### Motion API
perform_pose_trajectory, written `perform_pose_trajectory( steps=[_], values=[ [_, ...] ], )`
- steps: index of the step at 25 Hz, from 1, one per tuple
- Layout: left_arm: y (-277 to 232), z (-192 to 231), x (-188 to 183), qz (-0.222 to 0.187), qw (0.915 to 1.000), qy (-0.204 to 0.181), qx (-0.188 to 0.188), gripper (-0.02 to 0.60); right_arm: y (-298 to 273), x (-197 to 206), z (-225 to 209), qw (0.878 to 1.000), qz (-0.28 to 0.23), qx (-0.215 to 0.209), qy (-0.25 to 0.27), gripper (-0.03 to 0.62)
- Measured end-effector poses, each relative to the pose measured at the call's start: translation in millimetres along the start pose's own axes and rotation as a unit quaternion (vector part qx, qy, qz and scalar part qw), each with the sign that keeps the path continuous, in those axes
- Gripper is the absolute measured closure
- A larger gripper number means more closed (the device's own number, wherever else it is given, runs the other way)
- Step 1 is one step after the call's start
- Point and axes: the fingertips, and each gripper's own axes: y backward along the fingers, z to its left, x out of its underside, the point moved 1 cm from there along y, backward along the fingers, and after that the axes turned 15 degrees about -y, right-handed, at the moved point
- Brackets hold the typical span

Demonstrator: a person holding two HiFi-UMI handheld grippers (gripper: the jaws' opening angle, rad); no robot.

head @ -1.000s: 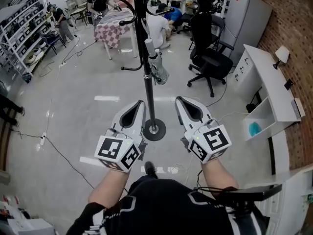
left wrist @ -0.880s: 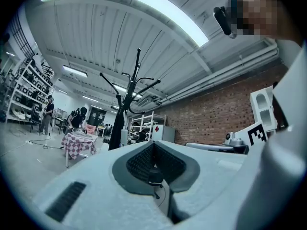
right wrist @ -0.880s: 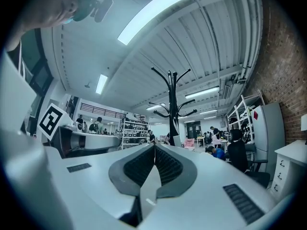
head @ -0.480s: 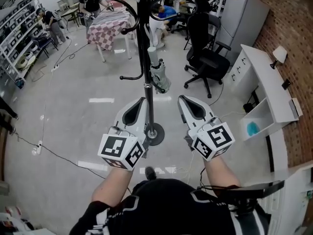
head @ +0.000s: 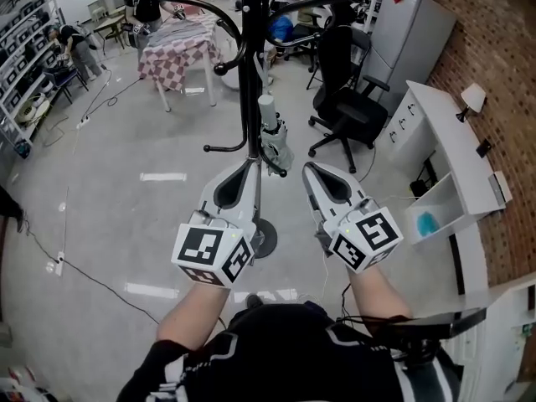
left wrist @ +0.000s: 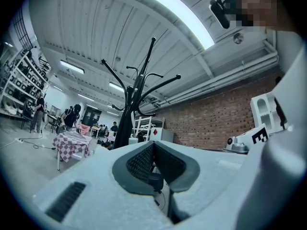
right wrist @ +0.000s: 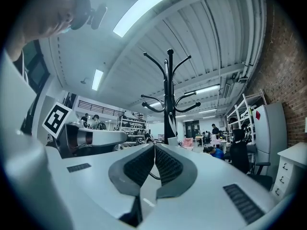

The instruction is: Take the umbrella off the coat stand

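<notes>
A black coat stand point(head: 249, 74) rises straight in front of me, its round base point(head: 266, 239) on the floor between my grippers. A folded grey umbrella point(head: 274, 141) with a pale handle hangs from a low hook just right of the pole. My left gripper point(head: 247, 164) is shut and empty, with its tip over the pole below the umbrella. My right gripper point(head: 309, 168) is also shut and empty, a little right of the umbrella. The stand's curved arms point(left wrist: 139, 83) show in the left gripper view beyond the left gripper point(left wrist: 152, 143). In the right gripper view the stand point(right wrist: 169, 90) stands beyond the right gripper point(right wrist: 154, 145).
A black office chair point(head: 346, 99) stands behind and right of the stand. A white desk point(head: 440, 132) runs along the brick wall on the right. A table with a checkered cloth point(head: 172, 44), shelving and several people are at the back. Cables point(head: 67, 266) cross the floor at left.
The stand and umbrella have come closer. Both grippers have moved forward and up toward them, and the left gripper's tip now overlaps the pole. Both have stayed shut.
</notes>
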Motion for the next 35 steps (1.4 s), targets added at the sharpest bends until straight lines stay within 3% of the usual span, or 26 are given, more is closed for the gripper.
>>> perform_pose_trajectory(
  steps=[12, 22, 32, 35],
  values=[
    [-42, 21, -1, 0.001, 0.9996, -0.025, -0.015, 0.574, -39, -7, -27, 1.000, -0.002, -0.029, 0.002, 0.586],
    [-87, 31, -19, 0.005, 0.9946, -0.065, -0.081, 0.574, -71, -28, -58, 0.994, 0.009, -0.110, -0.001, 0.586],
    [-115, 37, 0, 0.022, 0.9879, -0.079, -0.132, 0.574, -89, -23, -83, 0.985, 0.018, -0.172, -0.002, 0.586],
    [-130, 45, -10, 0.029, 0.9859, -0.082, -0.143, 0.572, -96, -34, -86, 0.982, 0.017, -0.186, -0.003, 0.586]
  ],
)
